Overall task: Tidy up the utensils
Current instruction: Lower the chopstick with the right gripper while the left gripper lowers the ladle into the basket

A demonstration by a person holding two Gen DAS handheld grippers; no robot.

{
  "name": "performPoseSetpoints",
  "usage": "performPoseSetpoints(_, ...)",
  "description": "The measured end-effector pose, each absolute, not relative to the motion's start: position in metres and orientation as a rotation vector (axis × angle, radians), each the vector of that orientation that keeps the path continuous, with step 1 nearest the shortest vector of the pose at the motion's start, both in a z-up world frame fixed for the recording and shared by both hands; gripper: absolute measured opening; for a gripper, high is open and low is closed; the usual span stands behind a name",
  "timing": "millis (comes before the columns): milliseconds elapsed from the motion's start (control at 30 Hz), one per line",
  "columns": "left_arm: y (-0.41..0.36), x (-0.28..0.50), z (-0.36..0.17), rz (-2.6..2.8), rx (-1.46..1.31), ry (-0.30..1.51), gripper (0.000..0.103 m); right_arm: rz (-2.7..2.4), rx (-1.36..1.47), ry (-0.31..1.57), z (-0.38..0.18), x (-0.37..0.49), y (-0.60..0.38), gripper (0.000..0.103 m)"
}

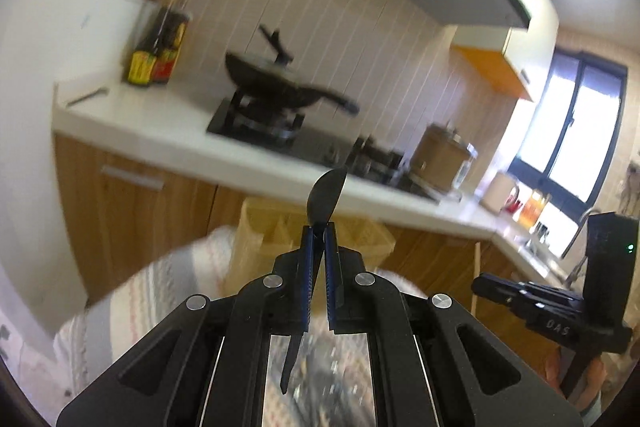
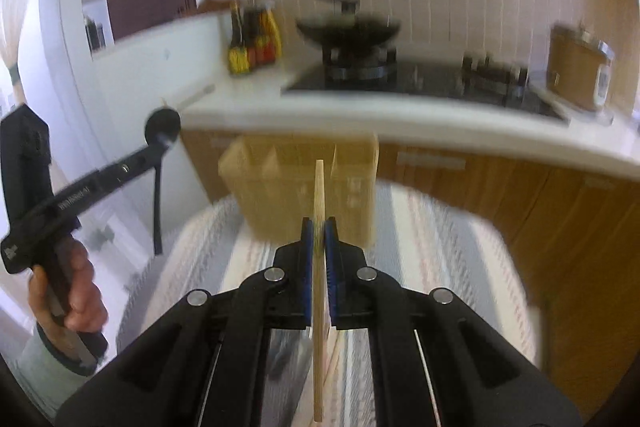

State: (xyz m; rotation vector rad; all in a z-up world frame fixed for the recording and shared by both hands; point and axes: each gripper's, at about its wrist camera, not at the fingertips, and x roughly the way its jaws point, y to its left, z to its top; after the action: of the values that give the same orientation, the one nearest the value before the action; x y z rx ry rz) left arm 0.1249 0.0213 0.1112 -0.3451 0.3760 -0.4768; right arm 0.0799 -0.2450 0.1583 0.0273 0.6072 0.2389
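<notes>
My left gripper (image 1: 319, 231) is shut on a black spoon (image 1: 325, 195), bowl up, handle hanging down between the fingers; it also shows in the right wrist view (image 2: 160, 143), held in the air at the left. My right gripper (image 2: 319, 227) is shut on a wooden chopstick (image 2: 319, 267), held upright. A pale yellow divided utensil holder (image 2: 304, 183) stands on a striped cloth (image 2: 420, 239) just beyond the right gripper; in the left wrist view the holder (image 1: 360, 239) is behind the spoon. Both views are blurred.
A white kitchen counter (image 2: 360, 119) runs behind, with a black wok (image 2: 348, 27) on a gas hob, sauce bottles (image 2: 252, 43) and a brown cooker (image 2: 580, 67). Wooden cabinets (image 2: 560, 227) are below. More utensils lie blurred on the cloth under the right gripper (image 2: 288, 347).
</notes>
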Motion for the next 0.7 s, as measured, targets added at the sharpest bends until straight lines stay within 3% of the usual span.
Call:
performPoseSetpoints(367, 0.012, 0.203, 0.145, -0.522, -0.363, 0.169, 0.003, 0.246, 0.105, 0.325, 0.233, 0.154, -0.241, 0.004)
performPoseSetpoints(700, 0.008, 0.268, 0.095, -0.537, -0.361, 0.202, 0.003, 0.194, 0.159, 0.228, 0.201, 0.222, -0.228, 0.004)
